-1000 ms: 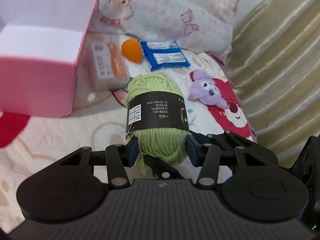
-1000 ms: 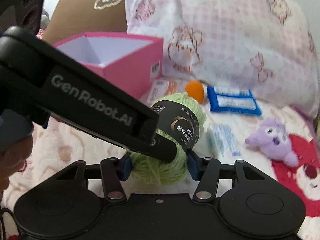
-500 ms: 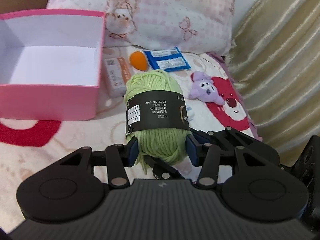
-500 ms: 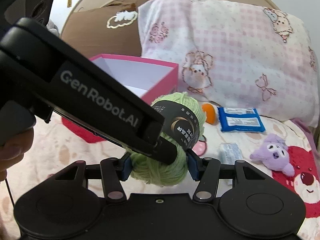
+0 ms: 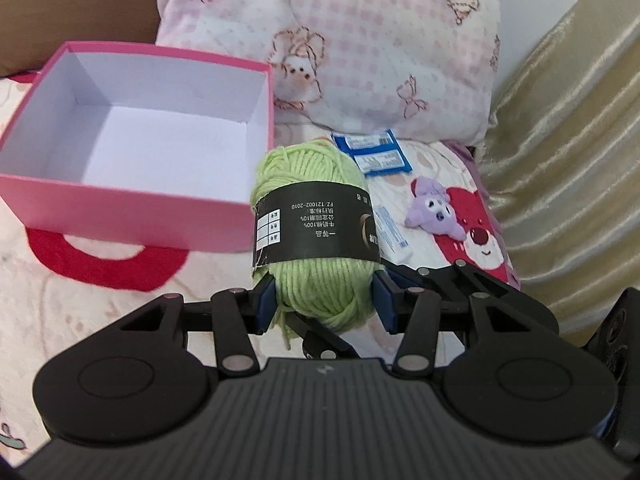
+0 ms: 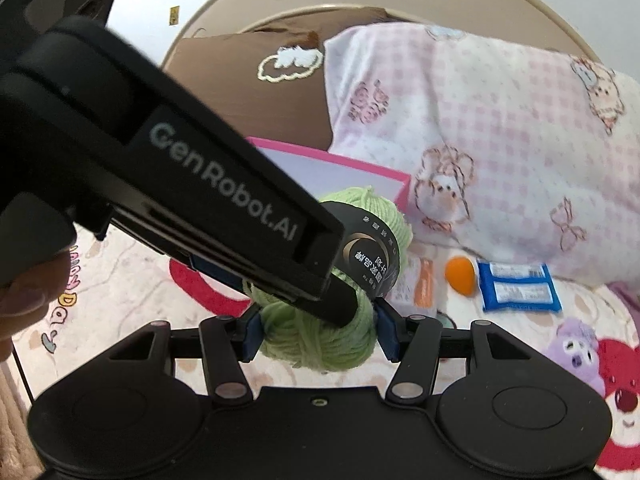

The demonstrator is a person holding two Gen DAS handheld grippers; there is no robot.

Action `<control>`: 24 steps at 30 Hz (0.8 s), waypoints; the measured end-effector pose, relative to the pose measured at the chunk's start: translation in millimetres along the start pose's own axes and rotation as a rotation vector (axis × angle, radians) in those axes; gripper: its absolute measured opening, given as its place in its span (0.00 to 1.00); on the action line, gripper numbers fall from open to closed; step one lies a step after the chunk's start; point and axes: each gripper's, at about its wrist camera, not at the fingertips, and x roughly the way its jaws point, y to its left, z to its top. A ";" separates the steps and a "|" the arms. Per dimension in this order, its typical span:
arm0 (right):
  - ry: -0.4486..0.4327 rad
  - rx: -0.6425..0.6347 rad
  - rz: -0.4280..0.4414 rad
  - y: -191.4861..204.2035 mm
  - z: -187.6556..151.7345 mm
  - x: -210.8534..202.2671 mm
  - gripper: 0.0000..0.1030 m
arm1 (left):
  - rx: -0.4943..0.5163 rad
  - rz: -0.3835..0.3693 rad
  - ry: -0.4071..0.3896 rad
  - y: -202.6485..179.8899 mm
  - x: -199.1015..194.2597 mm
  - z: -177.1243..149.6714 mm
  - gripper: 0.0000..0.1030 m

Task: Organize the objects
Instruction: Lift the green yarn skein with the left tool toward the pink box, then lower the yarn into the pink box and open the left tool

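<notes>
Gripping the same green yarn ball [image 5: 316, 216] from 2 sides, both tools have their blue pads pressed into its lower end. The left gripper [image 5: 323, 307] pinches the yarn between its pads, the skein standing up and away from the camera, its black paper band [image 5: 316, 224] printed with small white text. The right gripper [image 6: 316, 330] clamps the yarn too [image 6: 320, 344]; in its view the left tool's long black body, lettered in grey, crosses from the upper left and ends against the skein. Part of a hand [image 6: 24, 296] shows at the left edge of that view.

The yarn is held in the air above a pale, patterned blanket [image 5: 80, 320], just in front of the near right corner of an open pink box [image 5: 132, 220] with a white inside. The box sits on the blanket with nothing visible in it.

Farther back, a blue packet [image 5: 374, 152] lies by a pink checked pillow [image 5: 380, 40], and a purple plush toy [image 5: 434, 212] rests to the right on a red bear print. The right view also shows an orange egg-shaped object [image 6: 460, 276] beside the blue packet and a small white and orange carton [image 6: 418, 284] partly behind the yarn. A brown cushion [image 6: 256, 96] leans behind the box.
</notes>
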 end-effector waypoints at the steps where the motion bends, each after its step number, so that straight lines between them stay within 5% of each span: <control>1: -0.008 0.002 0.005 0.6 5.2 0.2 0.59 | -0.009 -0.002 -0.007 2.0 -2.7 3.7 0.47; 10: -0.013 0.096 0.133 0.7 44.8 10.5 0.59 | 0.029 0.113 -0.048 6.7 -32.3 30.9 0.47; 16: 0.032 0.016 0.184 11.0 84.7 14.1 0.59 | -0.021 0.094 -0.102 24.8 -59.5 47.3 0.47; 24: 0.220 -0.089 0.291 10.0 138.7 38.3 0.60 | -0.178 -0.019 -0.024 66.9 -66.9 79.3 0.47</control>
